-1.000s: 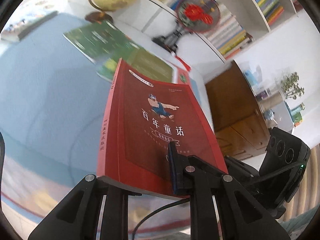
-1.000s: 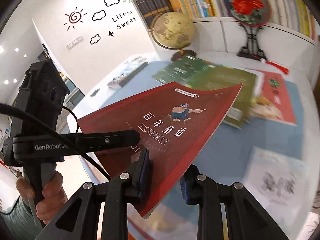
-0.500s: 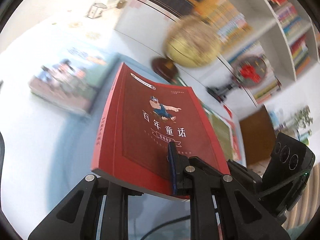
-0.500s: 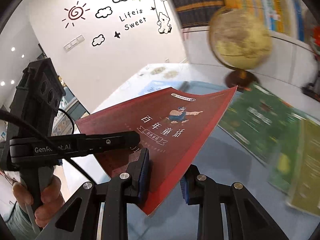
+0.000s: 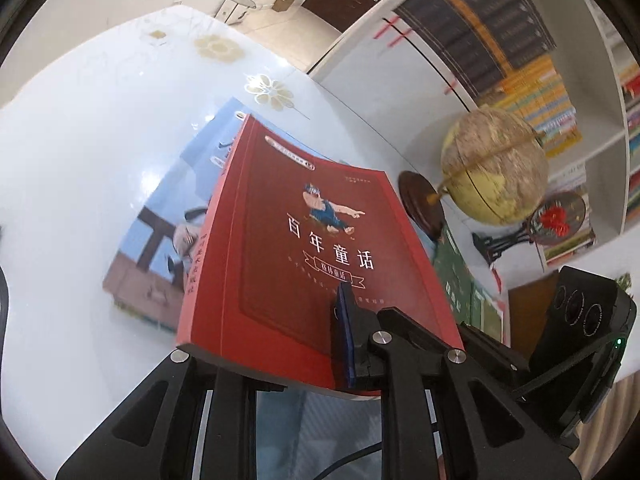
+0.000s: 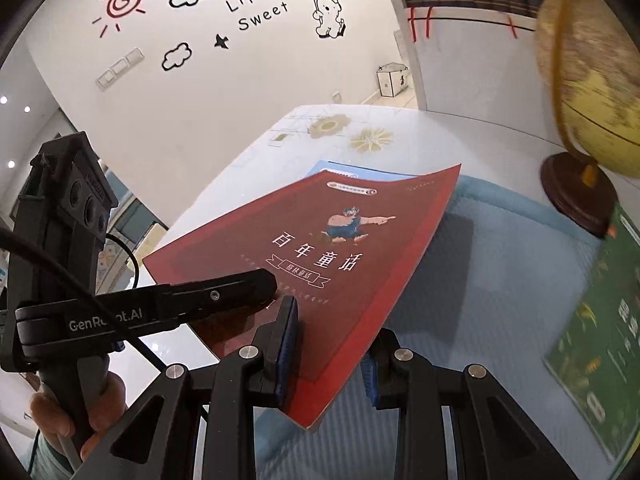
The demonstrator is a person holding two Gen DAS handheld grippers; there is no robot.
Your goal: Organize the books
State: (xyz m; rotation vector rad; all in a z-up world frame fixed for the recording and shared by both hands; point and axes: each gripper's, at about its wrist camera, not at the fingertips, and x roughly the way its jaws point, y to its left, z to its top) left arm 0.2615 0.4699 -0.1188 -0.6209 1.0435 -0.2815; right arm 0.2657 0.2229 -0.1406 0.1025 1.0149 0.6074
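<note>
Both grippers hold one red book (image 5: 312, 264), lifted clear of the worktop (image 5: 80, 160) with its front cover facing up. The left gripper (image 5: 304, 344) is clamped on the book's near edge: its blue-padded right finger presses down on the cover while the other finger sits under the book, mostly hidden. The right gripper (image 6: 328, 352) is clamped on the same book's near right corner, one pad on the cover and the other beneath the page edge. In the right wrist view the left gripper's black finger reaches in from the left and lies across the lower left part of the cover.

The red book hangs tilted, its far end raised, and the cover bows slightly. Below and beyond it, on the white glossy worktop, lies a pale blue picture book (image 5: 168, 236), flat, showing to the left of the red spine and past its far edge. To the right stands a globe (image 5: 496, 168) on a dark round wooden base, near a green book (image 6: 600, 320) lying flat on a light blue mat (image 6: 500, 280). A round red-flowered ornament (image 5: 556, 216) on a black stand sits just right of the globe, in front of a bookshelf (image 5: 520, 60) full of books.
</note>
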